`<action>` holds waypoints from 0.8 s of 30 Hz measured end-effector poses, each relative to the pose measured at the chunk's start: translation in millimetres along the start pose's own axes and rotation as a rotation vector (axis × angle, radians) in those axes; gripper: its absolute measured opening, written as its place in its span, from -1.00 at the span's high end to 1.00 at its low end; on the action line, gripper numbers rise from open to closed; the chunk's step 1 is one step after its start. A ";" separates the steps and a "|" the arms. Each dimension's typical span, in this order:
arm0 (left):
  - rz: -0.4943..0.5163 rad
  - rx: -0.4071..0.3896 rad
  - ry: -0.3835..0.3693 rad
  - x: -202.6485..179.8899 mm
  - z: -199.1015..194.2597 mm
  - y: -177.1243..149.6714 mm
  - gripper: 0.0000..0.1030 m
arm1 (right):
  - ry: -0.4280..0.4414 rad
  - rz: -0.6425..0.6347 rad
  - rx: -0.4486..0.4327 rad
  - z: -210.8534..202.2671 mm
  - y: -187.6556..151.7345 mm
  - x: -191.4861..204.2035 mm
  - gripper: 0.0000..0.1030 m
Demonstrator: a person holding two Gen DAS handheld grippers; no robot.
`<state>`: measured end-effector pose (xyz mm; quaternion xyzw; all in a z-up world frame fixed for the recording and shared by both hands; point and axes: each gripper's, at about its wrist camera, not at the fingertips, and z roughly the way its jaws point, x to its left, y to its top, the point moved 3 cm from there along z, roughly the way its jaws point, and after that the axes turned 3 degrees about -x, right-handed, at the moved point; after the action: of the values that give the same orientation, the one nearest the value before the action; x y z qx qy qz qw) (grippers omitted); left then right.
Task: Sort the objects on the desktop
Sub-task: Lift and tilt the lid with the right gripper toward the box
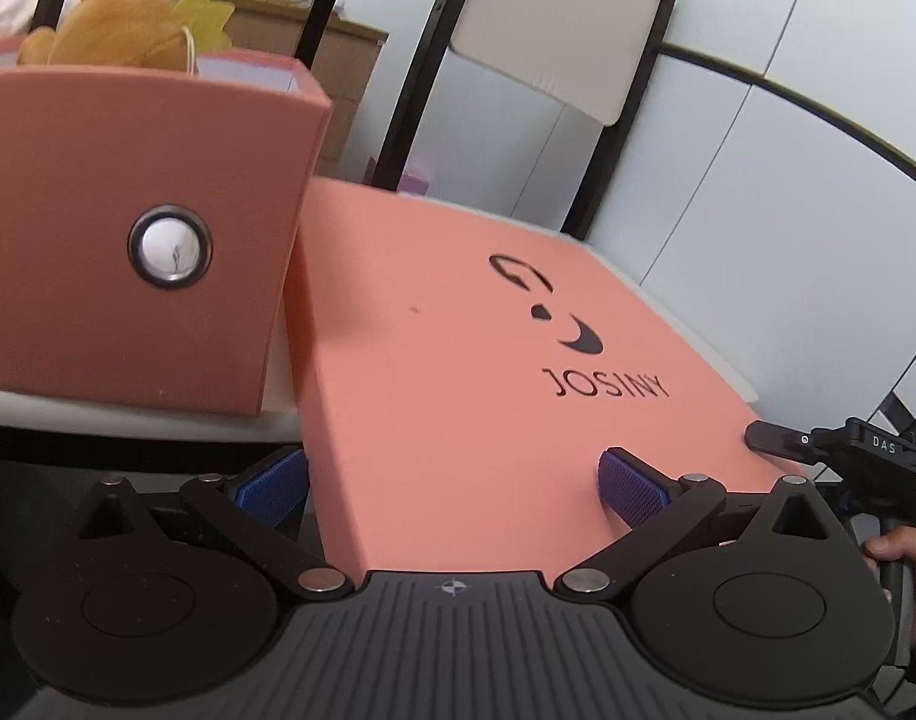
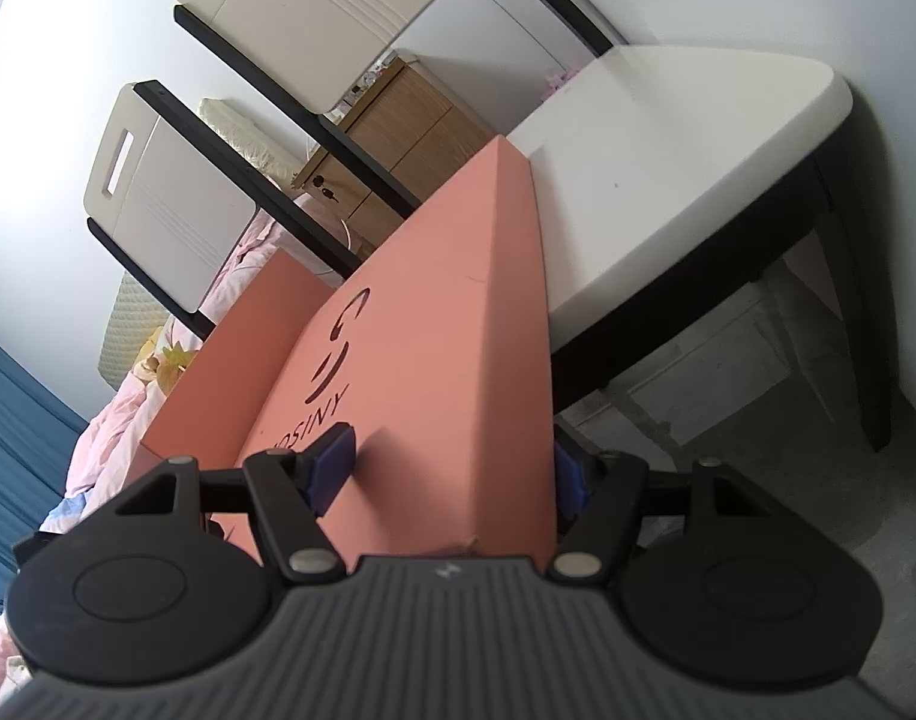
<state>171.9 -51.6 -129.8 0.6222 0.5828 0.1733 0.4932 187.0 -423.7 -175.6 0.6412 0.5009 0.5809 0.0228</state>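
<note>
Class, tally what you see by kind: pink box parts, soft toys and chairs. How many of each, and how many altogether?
Pink box parts: 2 (open box, JOSINY lid)
Soft toys: 1 (brown plush toy)
Chairs: 2 (first chair, second chair)
Total: 5

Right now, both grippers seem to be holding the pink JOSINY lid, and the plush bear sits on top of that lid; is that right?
Not quite: the plush bear sits inside the open pink box beside the JOSINY lid, as the left wrist view shows. The left gripper and right gripper do hold the lid.
</note>
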 end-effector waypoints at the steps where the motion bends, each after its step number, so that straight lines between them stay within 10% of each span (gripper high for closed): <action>1: 0.004 -0.020 -0.010 -0.7 -2.8 1.6 -0.99 | -0.004 -0.012 -0.007 -1.7 1.1 2.5 -0.31; 10: 0.106 -0.173 -0.139 -33.5 -44.6 28.3 -0.97 | 0.074 -0.152 -0.102 -29.8 12.2 49.7 -0.12; 24: -0.228 0.027 -0.066 63.5 -9.1 -6.4 -0.99 | 0.004 0.021 -0.025 -24.0 9.7 4.8 -0.14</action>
<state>177.7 8.0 -153.7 0.5638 0.6356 0.0878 0.5201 173.7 -438.6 -158.4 0.6451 0.4867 0.5886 0.0238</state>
